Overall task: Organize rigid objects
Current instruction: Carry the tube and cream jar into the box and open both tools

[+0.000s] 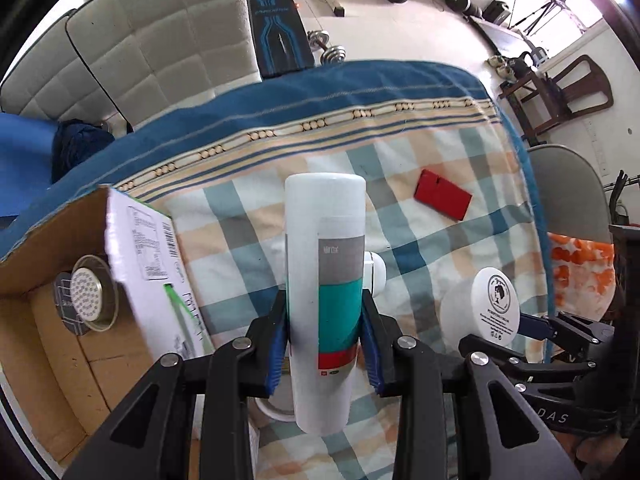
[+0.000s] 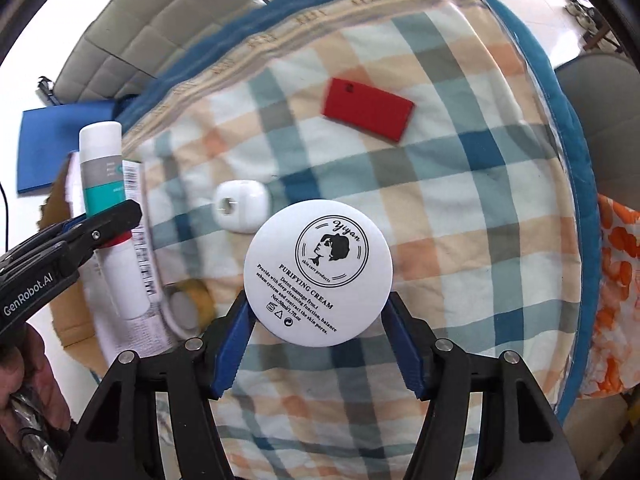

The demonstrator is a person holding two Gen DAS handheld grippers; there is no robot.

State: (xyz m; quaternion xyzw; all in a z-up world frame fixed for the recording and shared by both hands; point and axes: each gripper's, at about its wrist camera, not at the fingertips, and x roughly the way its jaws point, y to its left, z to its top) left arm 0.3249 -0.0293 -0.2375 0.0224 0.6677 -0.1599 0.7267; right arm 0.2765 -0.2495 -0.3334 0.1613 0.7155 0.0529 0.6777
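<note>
My left gripper [image 1: 325, 338] is shut on a tall white bottle [image 1: 325, 280] with grey, teal and red bands, held upright above the checked cloth, right of the cardboard box [image 1: 44, 320]. My right gripper [image 2: 318, 338] is shut on a round white cream jar [image 2: 318, 272], label facing the camera; the jar also shows in the left wrist view [image 1: 494, 306]. The bottle [image 2: 106, 184] and left gripper [image 2: 96, 236] show at the left of the right wrist view. A red flat case [image 1: 442, 194] and a small white case [image 2: 242, 204] lie on the cloth.
The box holds a round metal strainer [image 1: 90, 294]. A tape roll [image 2: 190, 306] lies by the box edge. The checked cloth [image 2: 460, 240] covers the table; chairs [image 1: 160, 40] stand behind and to the right.
</note>
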